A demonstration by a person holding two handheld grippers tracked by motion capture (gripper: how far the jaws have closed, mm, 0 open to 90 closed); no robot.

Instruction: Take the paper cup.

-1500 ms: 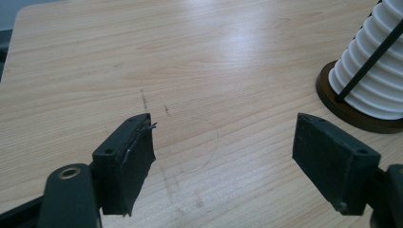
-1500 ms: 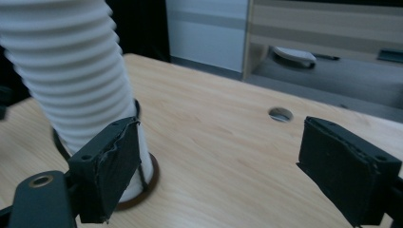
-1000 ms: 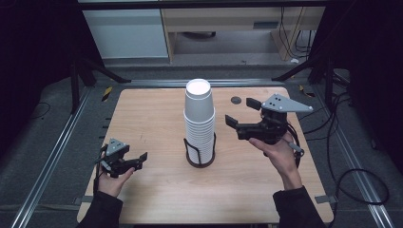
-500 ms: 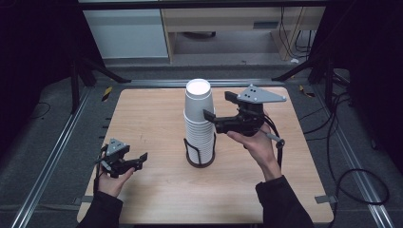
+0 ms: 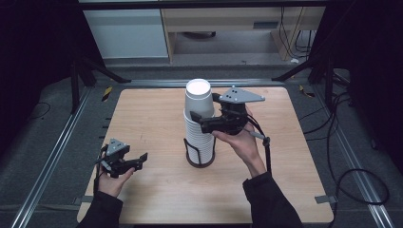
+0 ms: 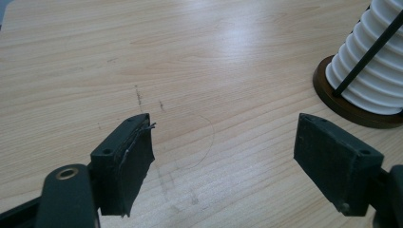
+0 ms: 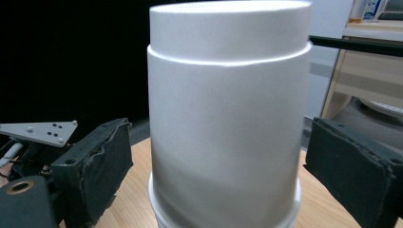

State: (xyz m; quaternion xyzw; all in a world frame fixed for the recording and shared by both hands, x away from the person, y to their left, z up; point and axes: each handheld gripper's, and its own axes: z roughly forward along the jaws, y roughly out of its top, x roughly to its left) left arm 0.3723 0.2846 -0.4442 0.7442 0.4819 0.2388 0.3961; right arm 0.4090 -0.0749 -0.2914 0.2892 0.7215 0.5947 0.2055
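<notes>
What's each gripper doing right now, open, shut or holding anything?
Left gripper: open, holding nothing, low over the table.
Right gripper: open, jaws either side of the top cup on the stack, not touching it.

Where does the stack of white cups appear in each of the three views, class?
High view: stack of white cups at table centre, in a wire holder.
Left gripper view: its ribbed lower part at upper right.
Right gripper view: top cup centred between the open jaws.
Shared landmark: wooden table.

Matt white cups (image 5: 198, 114), wood table (image 5: 152, 118)
</notes>
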